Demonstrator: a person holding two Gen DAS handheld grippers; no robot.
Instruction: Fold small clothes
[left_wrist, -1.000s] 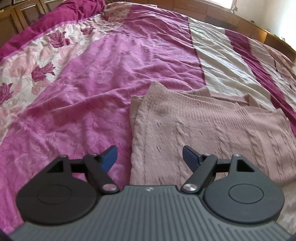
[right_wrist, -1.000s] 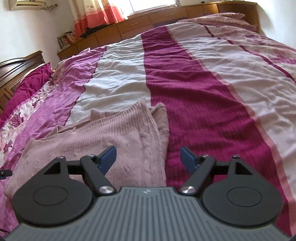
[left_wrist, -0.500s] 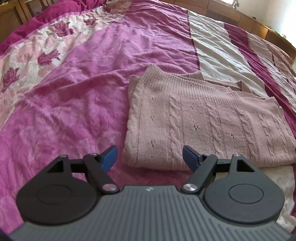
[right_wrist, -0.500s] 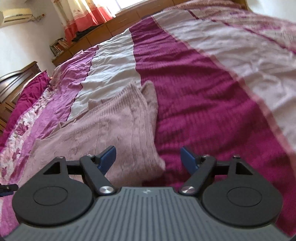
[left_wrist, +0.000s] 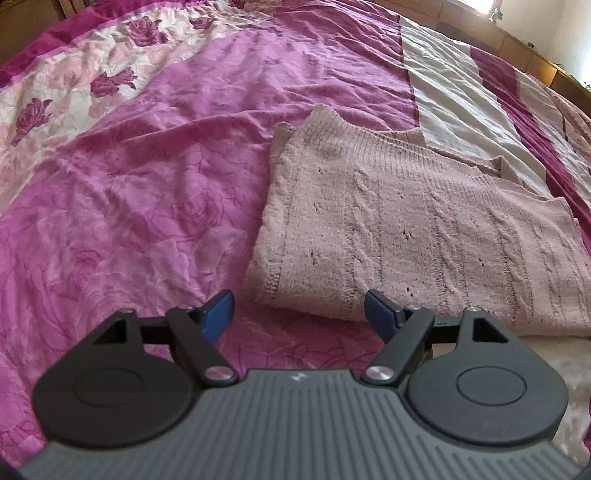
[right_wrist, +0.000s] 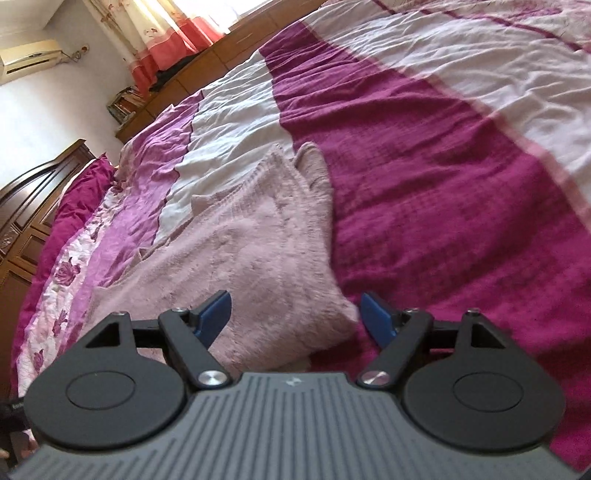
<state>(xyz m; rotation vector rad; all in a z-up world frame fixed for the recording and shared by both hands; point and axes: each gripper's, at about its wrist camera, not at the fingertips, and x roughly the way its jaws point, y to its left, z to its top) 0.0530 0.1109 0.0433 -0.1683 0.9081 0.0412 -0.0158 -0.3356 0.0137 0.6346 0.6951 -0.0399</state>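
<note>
Left tool jaws apart, empty, just short of the sweater's near-left corner; right tool jaws also apart and empty, its tips to either side of the near-right corner. Sweater lies already folded, flat on the bed, spanning the pink, white and maroon stripes of the cover. Risks: a tool closing low at a corner could pinch the wrinkled bed cover along with the knit, or catch only the top layer so the fold peels open; uneven lift between corners would skew the stack; loose cable knit could snag on a fingertip.
</note>
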